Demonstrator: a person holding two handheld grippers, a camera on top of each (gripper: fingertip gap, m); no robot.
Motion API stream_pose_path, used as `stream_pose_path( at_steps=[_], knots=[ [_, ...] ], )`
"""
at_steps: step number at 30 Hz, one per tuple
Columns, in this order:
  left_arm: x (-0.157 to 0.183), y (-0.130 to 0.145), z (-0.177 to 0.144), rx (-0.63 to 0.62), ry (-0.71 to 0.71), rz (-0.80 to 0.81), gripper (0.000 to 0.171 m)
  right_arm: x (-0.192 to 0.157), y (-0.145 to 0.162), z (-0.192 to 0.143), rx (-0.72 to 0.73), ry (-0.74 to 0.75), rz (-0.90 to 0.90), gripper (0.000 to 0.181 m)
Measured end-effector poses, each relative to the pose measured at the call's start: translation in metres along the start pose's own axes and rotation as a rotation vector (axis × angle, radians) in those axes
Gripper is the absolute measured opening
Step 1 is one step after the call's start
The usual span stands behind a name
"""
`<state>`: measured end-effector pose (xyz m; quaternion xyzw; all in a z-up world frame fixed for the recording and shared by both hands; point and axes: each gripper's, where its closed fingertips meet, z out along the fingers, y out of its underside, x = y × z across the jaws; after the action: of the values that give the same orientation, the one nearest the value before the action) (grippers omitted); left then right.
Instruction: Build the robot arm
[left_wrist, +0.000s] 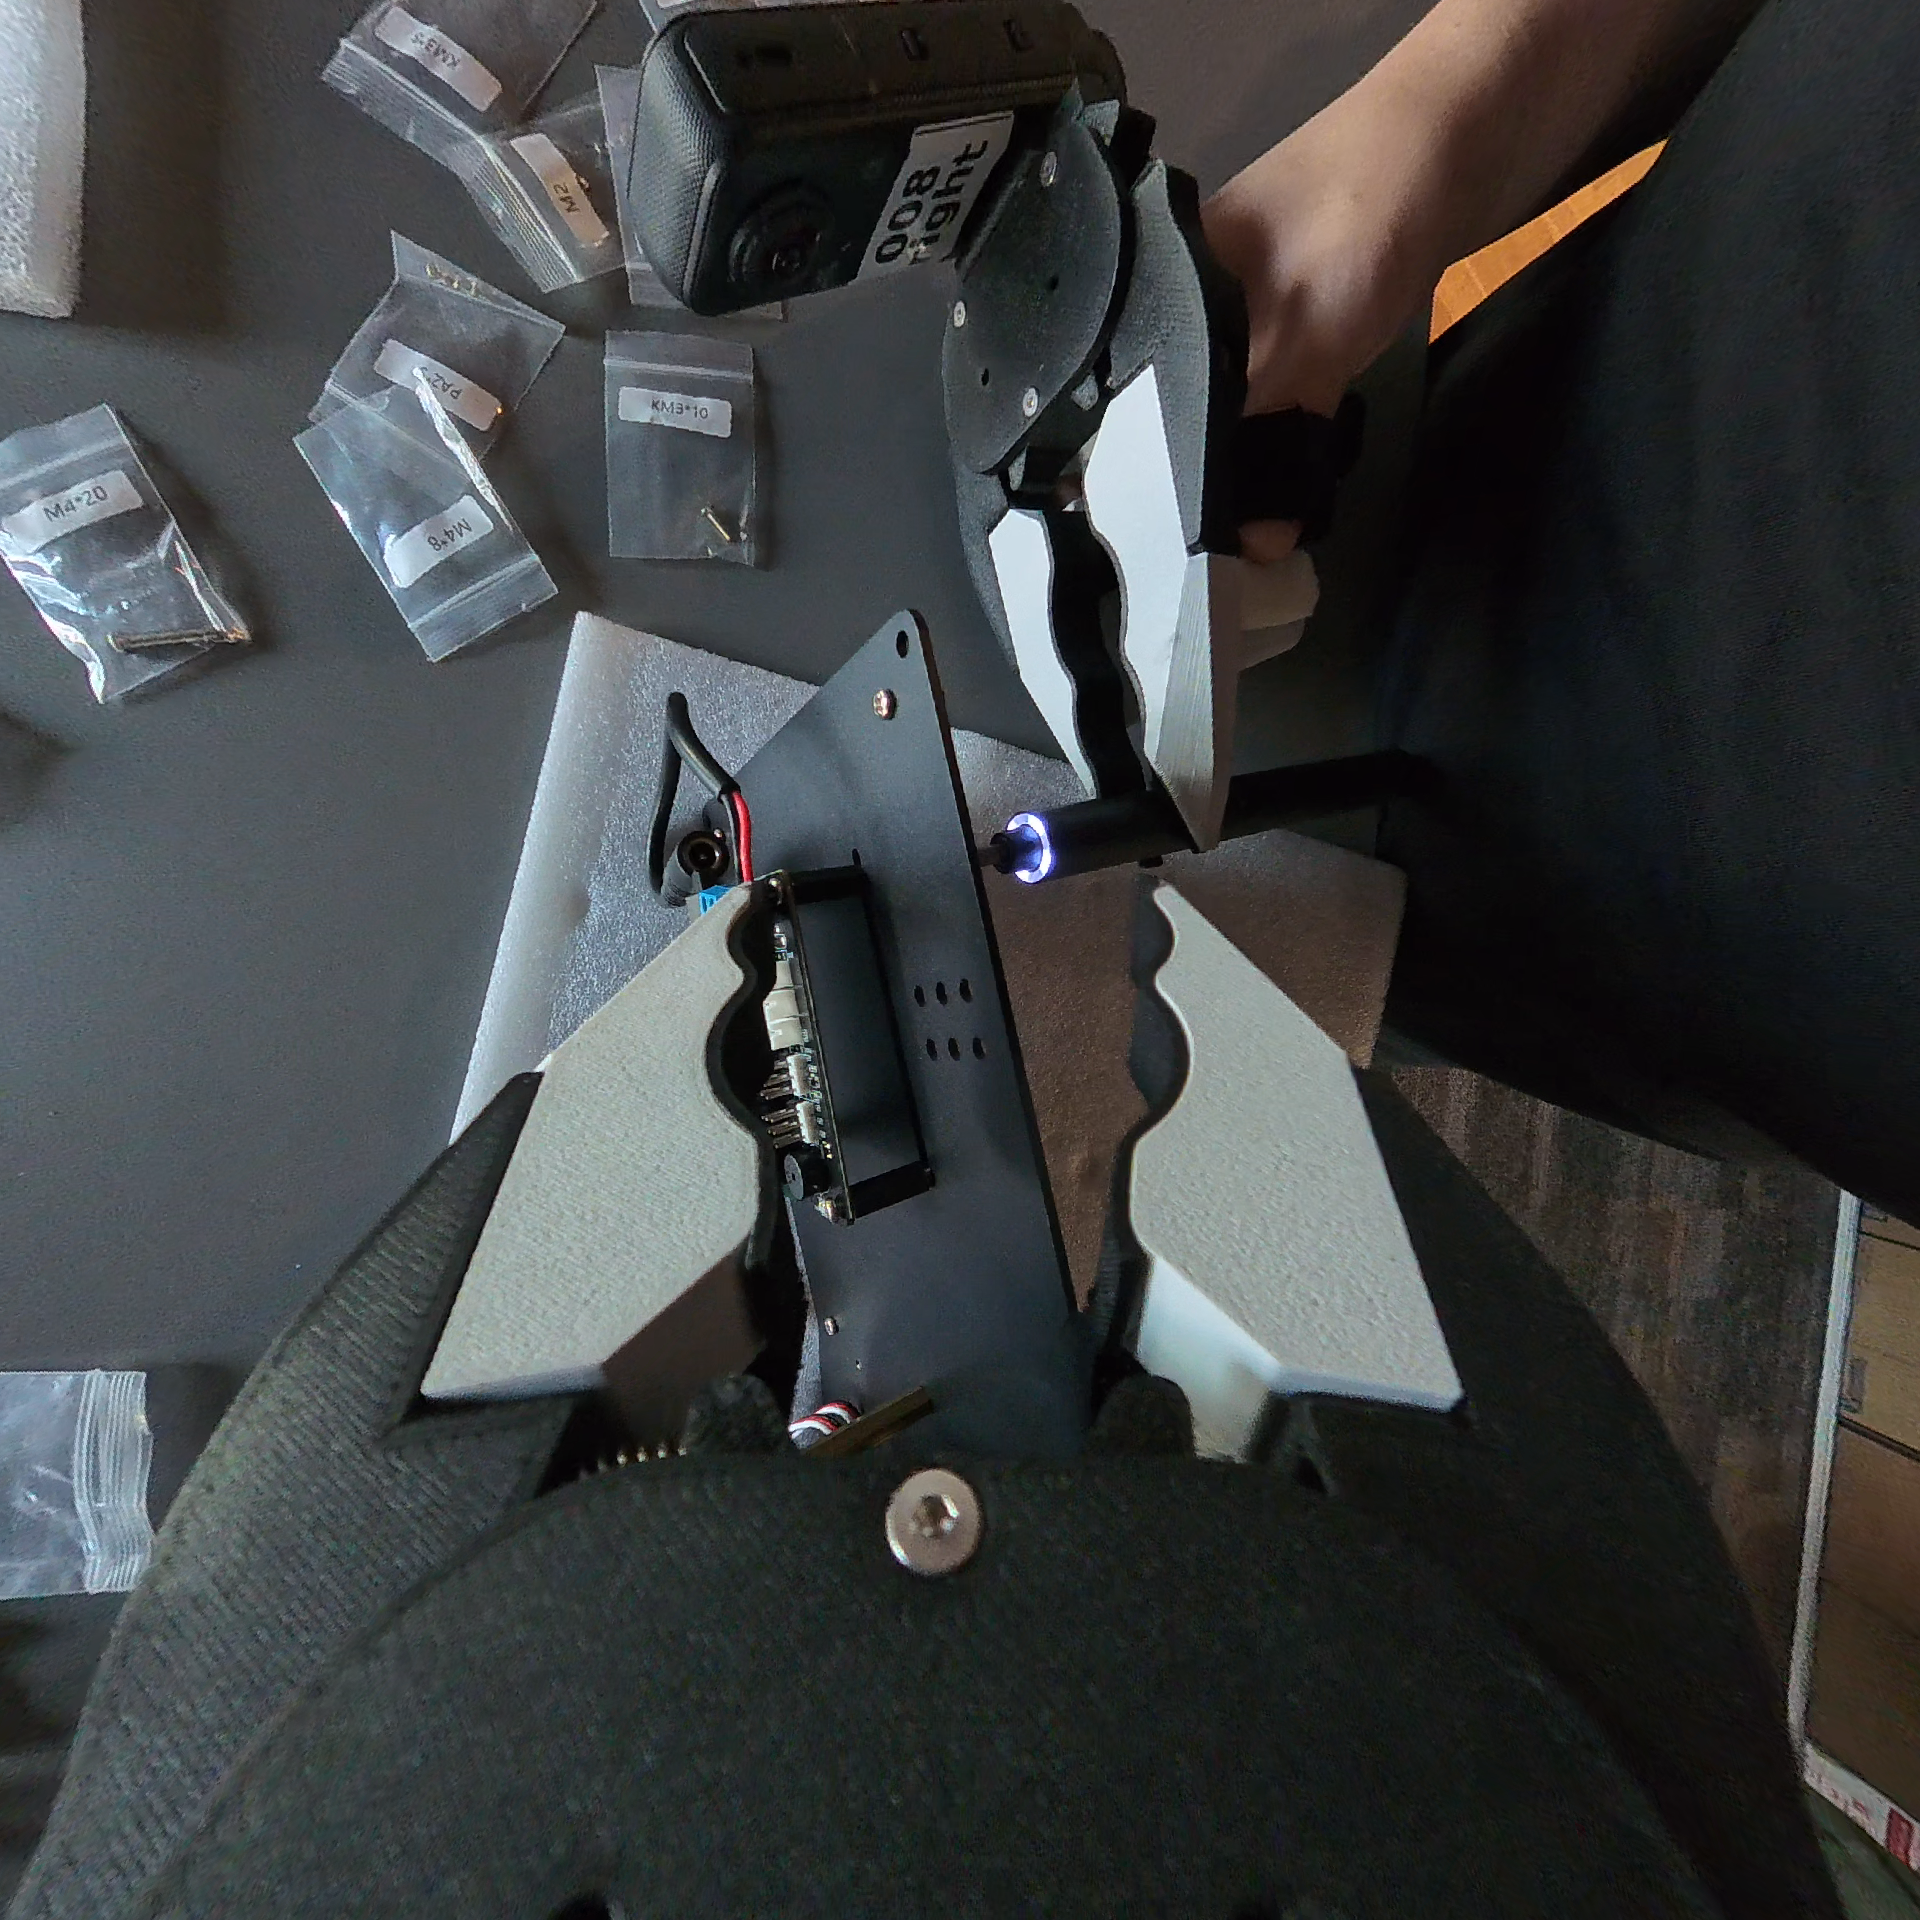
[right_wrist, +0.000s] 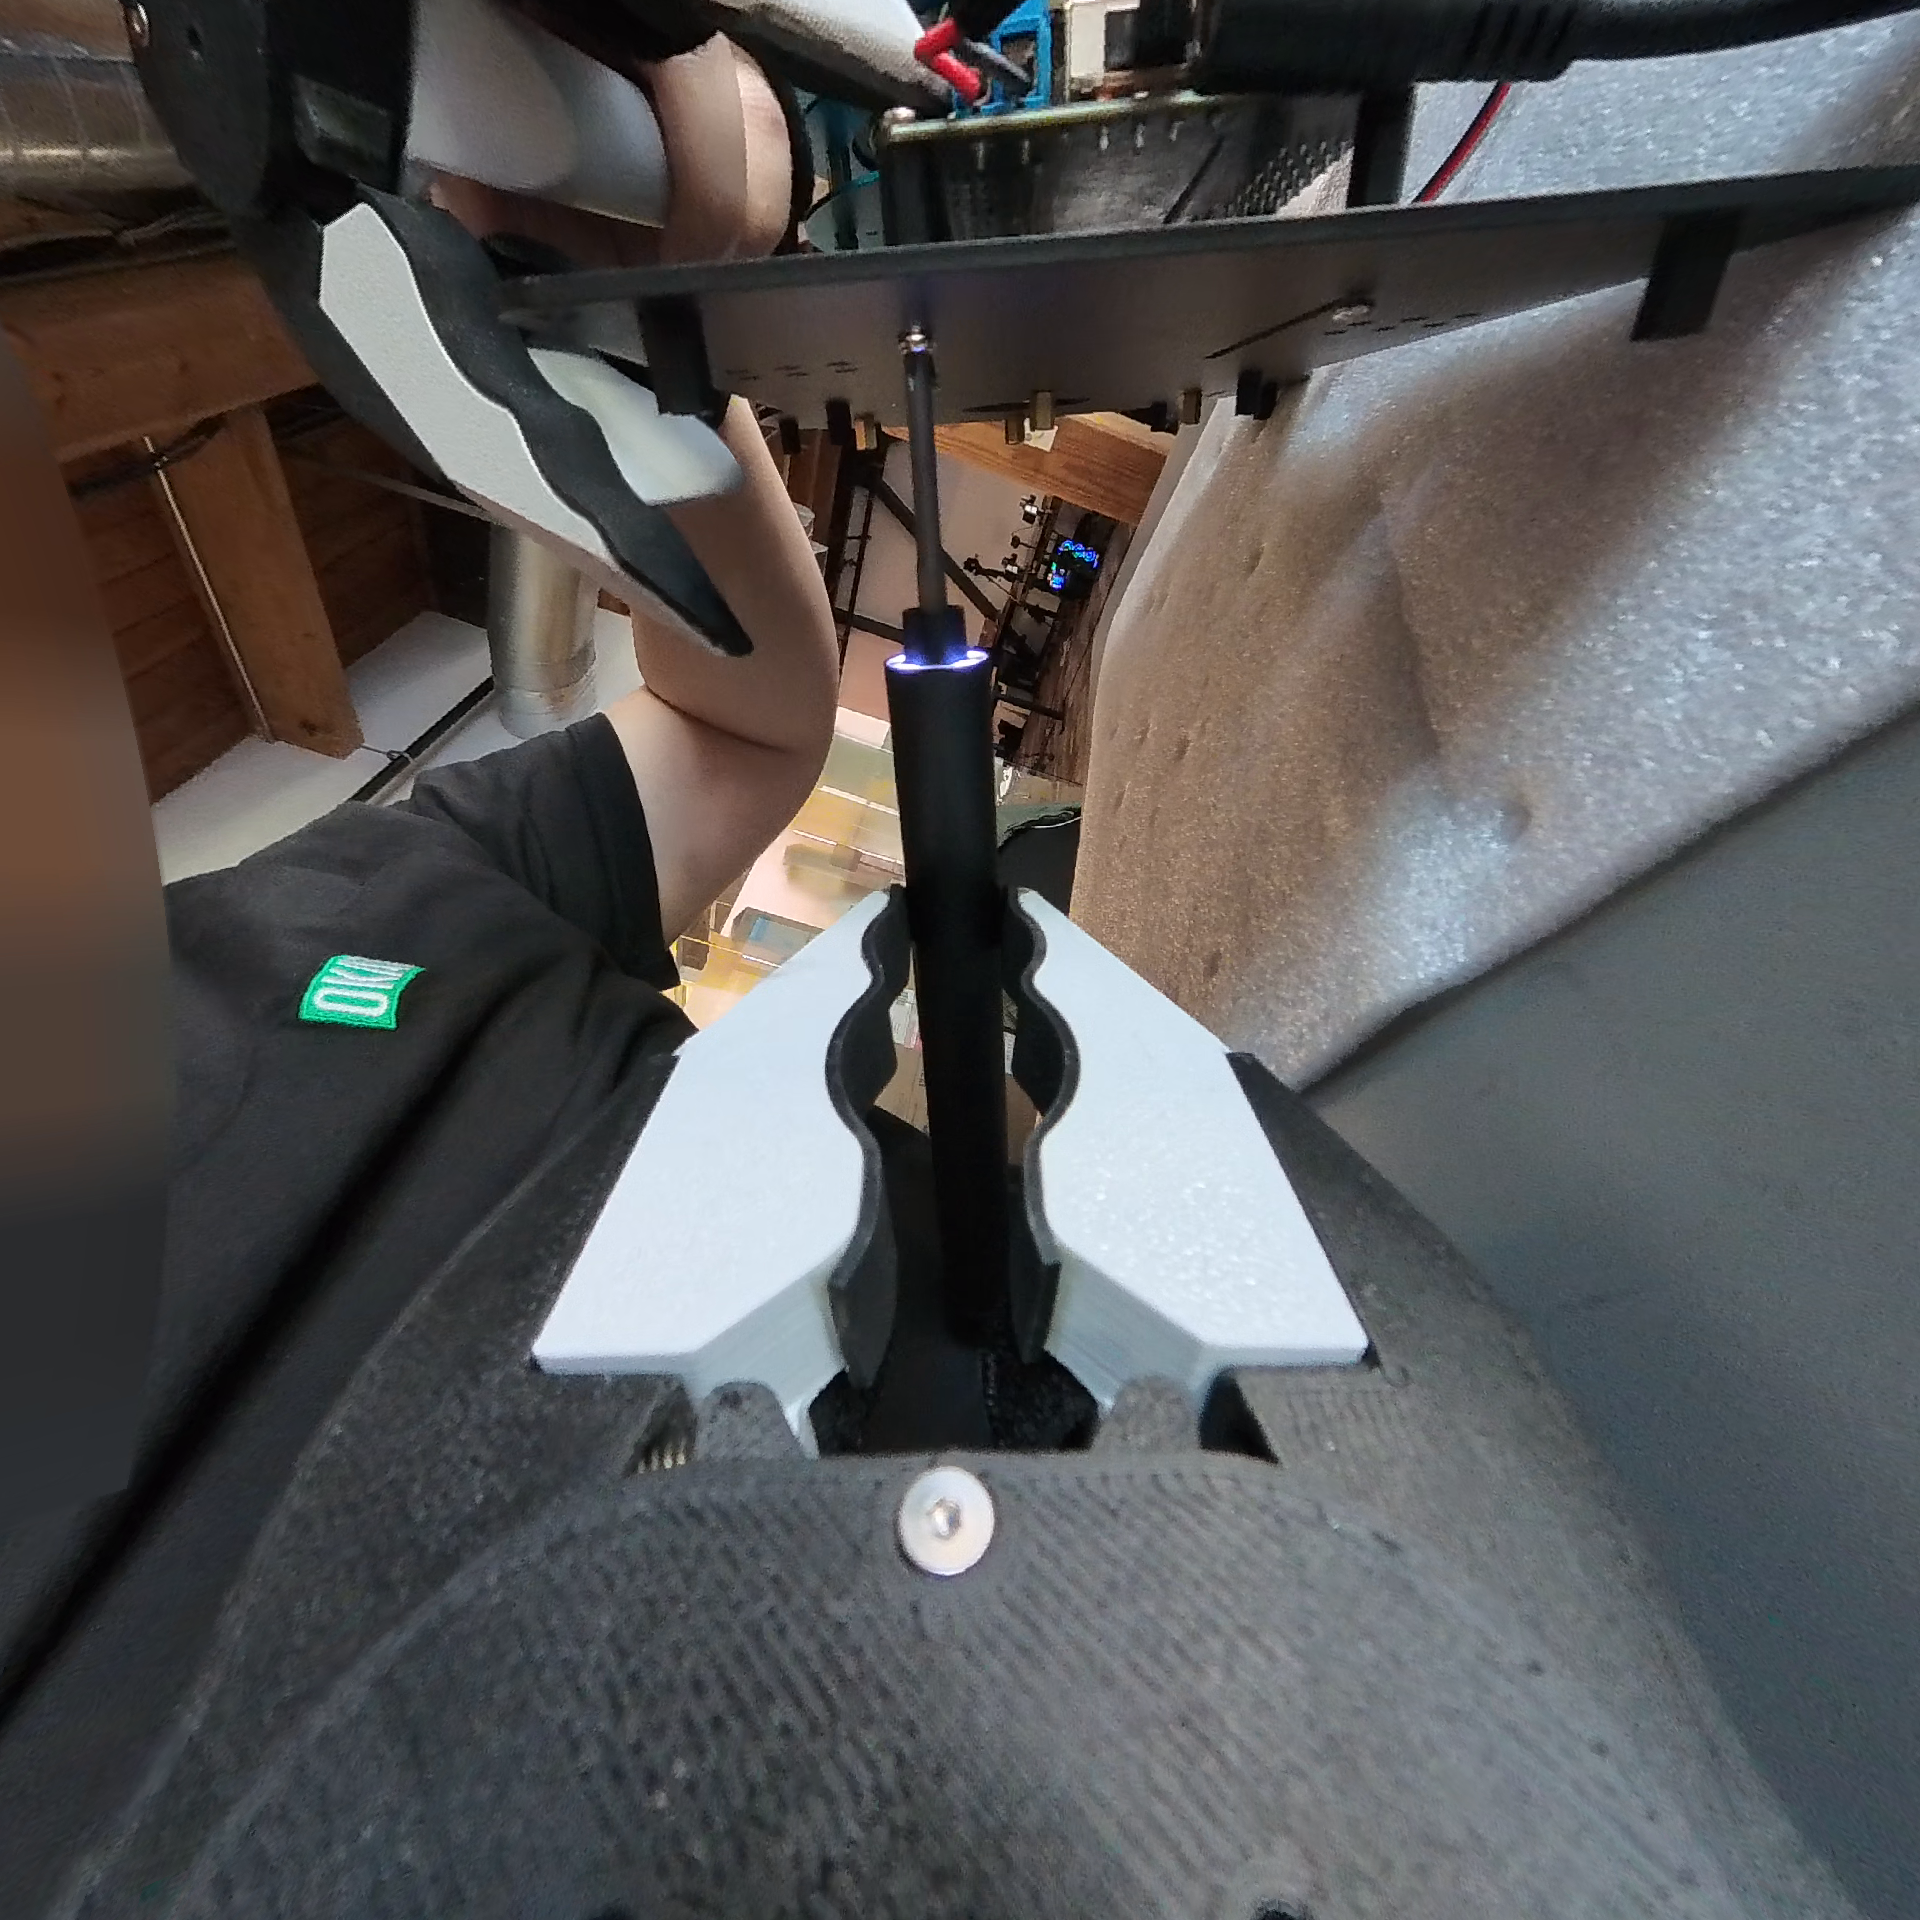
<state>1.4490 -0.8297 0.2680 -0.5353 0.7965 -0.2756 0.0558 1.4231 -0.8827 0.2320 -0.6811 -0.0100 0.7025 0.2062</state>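
Observation:
My left gripper (left_wrist: 951, 899) is shut on a black metal plate (left_wrist: 883, 831) that stands on edge on a white foam sheet (left_wrist: 623, 748). The left finger presses the side that carries a circuit board (left_wrist: 800, 1091). My right gripper (right_wrist: 954, 904) is shut on a slim black electric screwdriver (right_wrist: 945, 790) with a lit ring at its nose. The bit tip touches a small screw (right_wrist: 914, 338) on the plate's bare face (right_wrist: 1143, 312). In the left wrist view the screwdriver (left_wrist: 1101, 831) meets the plate from the right, held by the right gripper (left_wrist: 1143, 800).
Several small zip bags of screws (left_wrist: 681, 447) lie on the dark table beyond the foam. A black cable with a barrel plug (left_wrist: 691, 862) and red wire hangs off the board. The person's hand (left_wrist: 1309, 260) and dark clothing fill the right side.

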Motion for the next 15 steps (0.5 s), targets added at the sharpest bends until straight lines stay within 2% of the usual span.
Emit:
stream_pose_path(
  at_steps=[7, 10, 15],
  knots=[
    [-0.002, -0.003, -0.008, 0.014, 0.030, -0.031, 0.070, 0.000, 0.001, 0.000, -0.006, -0.011, 0.015, 0.016],
    [-0.008, -0.013, -0.026, 0.091, 0.010, -0.058, 0.070, -0.001, 0.002, 0.001, -0.015, -0.017, 0.018, 0.016],
    [-0.016, -0.013, -0.071, 0.177, -0.133, -0.092, 0.067, -0.002, 0.011, 0.002, -0.049, -0.018, 0.033, 0.016]
  ],
)
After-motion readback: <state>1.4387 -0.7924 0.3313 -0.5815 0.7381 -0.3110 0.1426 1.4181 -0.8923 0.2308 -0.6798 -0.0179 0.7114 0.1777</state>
